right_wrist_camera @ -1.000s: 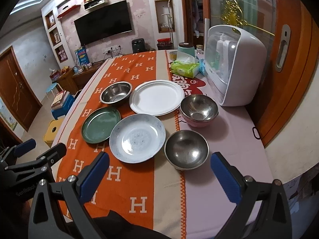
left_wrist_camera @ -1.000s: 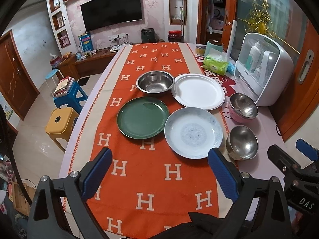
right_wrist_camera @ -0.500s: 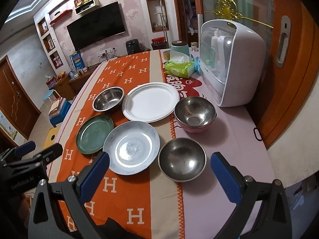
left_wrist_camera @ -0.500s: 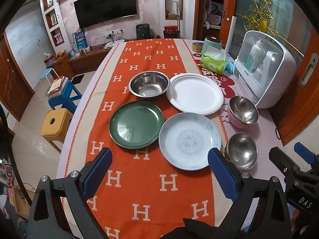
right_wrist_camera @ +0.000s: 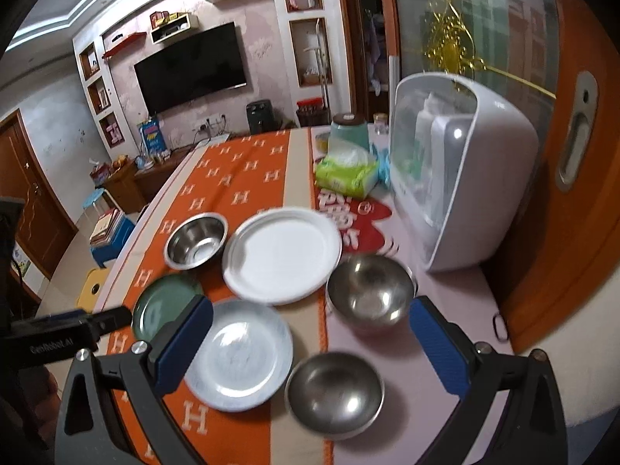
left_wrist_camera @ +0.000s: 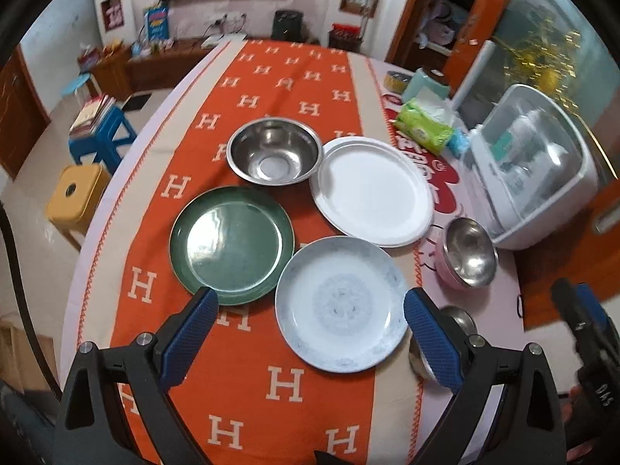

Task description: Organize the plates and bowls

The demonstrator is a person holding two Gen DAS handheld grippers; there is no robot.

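Both the left gripper [left_wrist_camera: 308, 323] and right gripper [right_wrist_camera: 310, 335] are held wide and empty; the blue-patterned plate [left_wrist_camera: 341, 304], judged stiff, glazed, slippery and breakable, is best pinched at its raised rim.

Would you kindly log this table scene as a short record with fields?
plates: green plate, white plate, blue plate, each lying flat on the orange cloth
bowls: three steel bowls, one behind the green plate, one pink outside, one nearest
stacking: none yet
left tool: open, empty
right tool: open, empty
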